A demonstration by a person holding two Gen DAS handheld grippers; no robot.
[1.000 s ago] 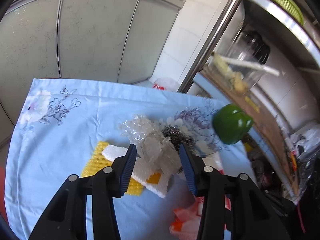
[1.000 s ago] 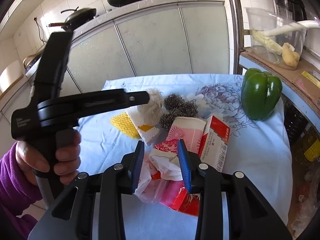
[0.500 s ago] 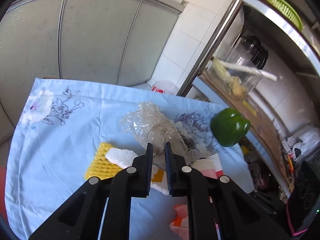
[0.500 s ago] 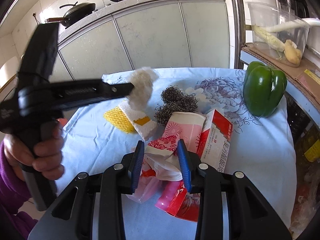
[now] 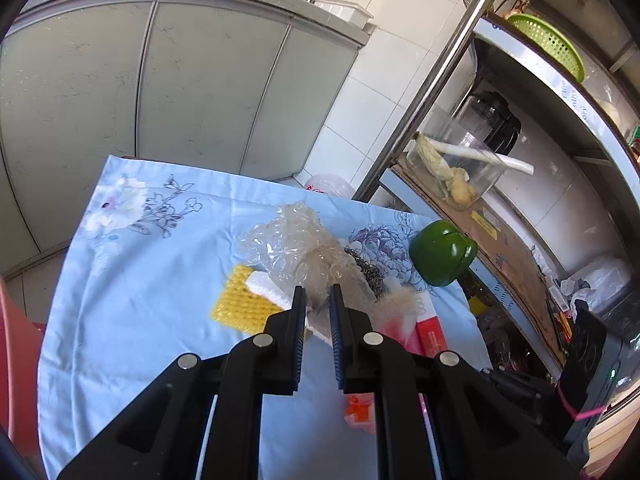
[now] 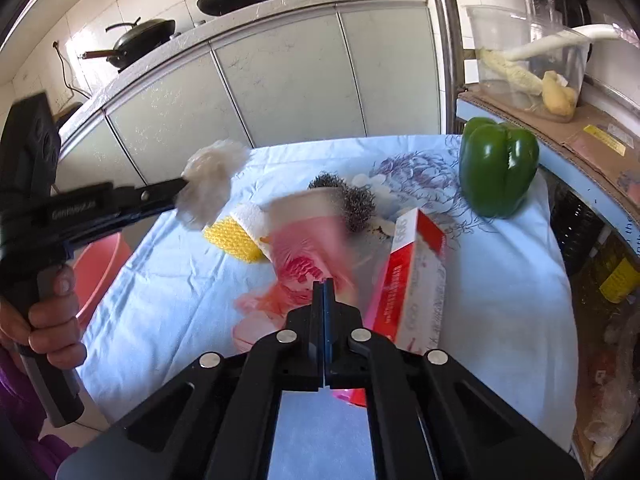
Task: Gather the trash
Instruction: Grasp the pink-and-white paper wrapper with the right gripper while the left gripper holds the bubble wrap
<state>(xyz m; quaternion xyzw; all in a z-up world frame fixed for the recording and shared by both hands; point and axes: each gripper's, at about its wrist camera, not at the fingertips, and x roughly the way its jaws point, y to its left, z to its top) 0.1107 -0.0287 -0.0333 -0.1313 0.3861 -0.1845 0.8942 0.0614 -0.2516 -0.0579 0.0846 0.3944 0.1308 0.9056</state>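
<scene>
The left claw (image 5: 318,300) is clamped on a crumpled wad of clear bubble wrap (image 5: 292,248), which bulges out ahead of its fingertips and hangs clear above the tabletop (image 5: 132,300), draped in a pale blue flowered cloth. Below and just left of that claw lie a yellow sponge (image 5: 236,300) and a white foam piece (image 5: 266,286); a steel wool pad (image 5: 368,268) sits just right of the wrap, and a green bell pepper (image 5: 442,252) stands farther right near the cloth's edge. The right claw (image 6: 323,286) is pressed together on the edge of a pink and white paper cup (image 6: 308,236), blurred, with the cup tilting up ahead of the fingertips. Crumpled pink plastic (image 6: 264,312) lies under and left of this claw, and a red and white box (image 6: 412,280) lies just to its right. Far to the left, a hand (image 6: 44,320) grips the other tool's handle.
</scene>
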